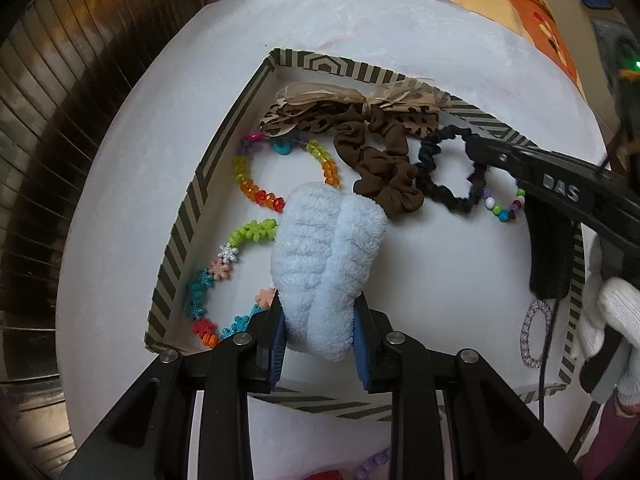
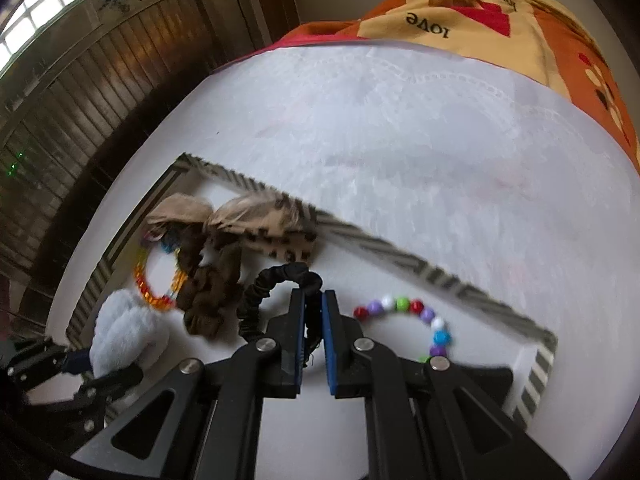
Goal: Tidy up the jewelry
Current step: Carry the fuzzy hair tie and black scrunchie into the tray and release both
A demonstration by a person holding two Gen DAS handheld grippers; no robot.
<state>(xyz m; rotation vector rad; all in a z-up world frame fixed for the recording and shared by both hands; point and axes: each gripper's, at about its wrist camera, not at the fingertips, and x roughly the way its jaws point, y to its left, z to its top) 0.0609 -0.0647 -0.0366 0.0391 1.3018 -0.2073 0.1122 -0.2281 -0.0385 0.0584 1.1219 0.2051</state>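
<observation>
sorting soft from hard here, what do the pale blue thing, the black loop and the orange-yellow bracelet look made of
Pale blue scrunchie: fluffy terry-like fabric with a looped matte pile, squashed between the left gripper's jaws.
Black hair tie: probably fabric-covered elastic, with tight matte ruching; the right gripper pinches it.
Orange-yellow bracelet: faceted translucent beads, glossy, plastic or glass.

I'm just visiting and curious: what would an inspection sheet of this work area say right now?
Surface: white tabletop, mostly bare around the box.
Job's things: patterned box holds a rainbow bead bracelet, flower bracelet, leopard bow, brown scrunchie and pastel bead bracelet.
Clutter: purple beads lie outside the box.
Grippers: left gripper shut on a fluffy light-blue scrunchie; right gripper shut on a black hair tie.
Cables: thin black cable by the box's right wall.
Surroundings: wooden shutters, printed orange blanket.
</observation>
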